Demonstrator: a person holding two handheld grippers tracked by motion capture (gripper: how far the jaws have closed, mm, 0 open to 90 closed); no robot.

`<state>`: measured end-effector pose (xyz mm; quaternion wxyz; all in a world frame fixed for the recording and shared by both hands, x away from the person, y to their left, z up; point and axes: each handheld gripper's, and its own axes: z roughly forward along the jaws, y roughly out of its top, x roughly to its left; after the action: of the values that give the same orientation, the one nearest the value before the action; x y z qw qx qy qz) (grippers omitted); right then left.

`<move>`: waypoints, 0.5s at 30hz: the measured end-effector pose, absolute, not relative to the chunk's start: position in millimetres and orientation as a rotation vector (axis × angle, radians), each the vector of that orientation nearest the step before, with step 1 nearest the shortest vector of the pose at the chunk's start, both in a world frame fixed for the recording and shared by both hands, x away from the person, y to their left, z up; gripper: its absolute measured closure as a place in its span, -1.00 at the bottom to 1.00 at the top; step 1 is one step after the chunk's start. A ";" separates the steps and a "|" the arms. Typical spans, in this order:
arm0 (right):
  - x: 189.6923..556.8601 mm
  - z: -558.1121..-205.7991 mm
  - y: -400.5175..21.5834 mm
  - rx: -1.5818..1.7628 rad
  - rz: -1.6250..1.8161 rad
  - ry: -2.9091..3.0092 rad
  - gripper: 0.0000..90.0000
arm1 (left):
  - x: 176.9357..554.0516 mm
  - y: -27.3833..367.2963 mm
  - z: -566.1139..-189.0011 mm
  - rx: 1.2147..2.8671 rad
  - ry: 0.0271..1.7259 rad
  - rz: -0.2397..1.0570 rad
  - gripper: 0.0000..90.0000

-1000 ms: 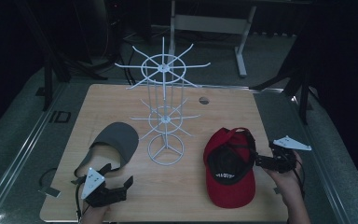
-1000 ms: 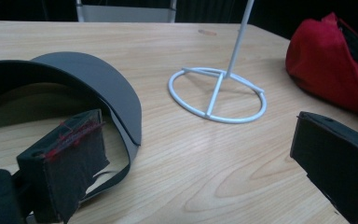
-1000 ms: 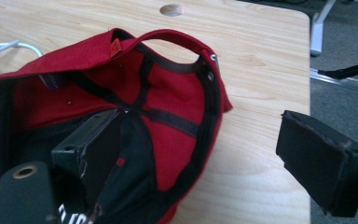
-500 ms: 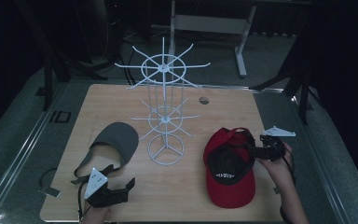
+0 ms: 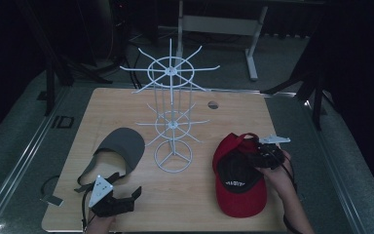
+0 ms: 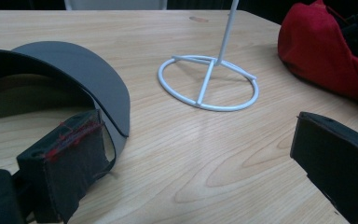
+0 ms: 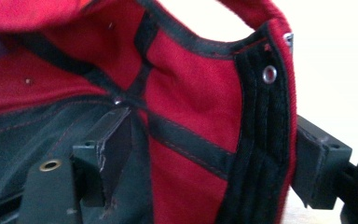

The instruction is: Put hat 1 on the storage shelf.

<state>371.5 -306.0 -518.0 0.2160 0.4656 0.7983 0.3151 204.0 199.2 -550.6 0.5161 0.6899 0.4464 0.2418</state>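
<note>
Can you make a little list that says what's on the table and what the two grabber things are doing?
table: light wooden table
middle: white wire hat stand, standing upright, nothing hanging on it
left side: grey fabric visor, lying flat
right side: red fabric cap, lying upside down
left hand-held gripper: open, resting near the visor, holding nothing
right hand-held gripper: jaws just been closing, one jaw inside the cap's back rim and one outside, not yet clamped

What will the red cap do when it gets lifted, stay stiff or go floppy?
Probably floppy on top: the red cap is soft cloth, already sagging around the right gripper, whose jaws have been closing with one inside and one outside its edge. The brim likely stays stiffer. It looks light.
</note>
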 end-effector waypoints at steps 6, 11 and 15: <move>368.8 -533.3 -291.5 1.238 0.751 2.252 -0.37 | 203.6 198.5 -550.5 1.661 1.070 0.581 -0.92; 367.8 -539.8 -287.1 1.227 0.700 2.251 -0.29 | 203.6 198.4 -550.5 1.662 1.069 0.583 -0.92; 367.8 -542.8 -286.0 1.241 0.700 2.246 -0.26 | 203.6 198.2 -550.9 1.663 1.071 0.579 -0.92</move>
<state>367.8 -286.0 -542.8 0.2385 0.4533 0.8199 0.2557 203.6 198.2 -550.9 0.5143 0.6920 0.4457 0.2408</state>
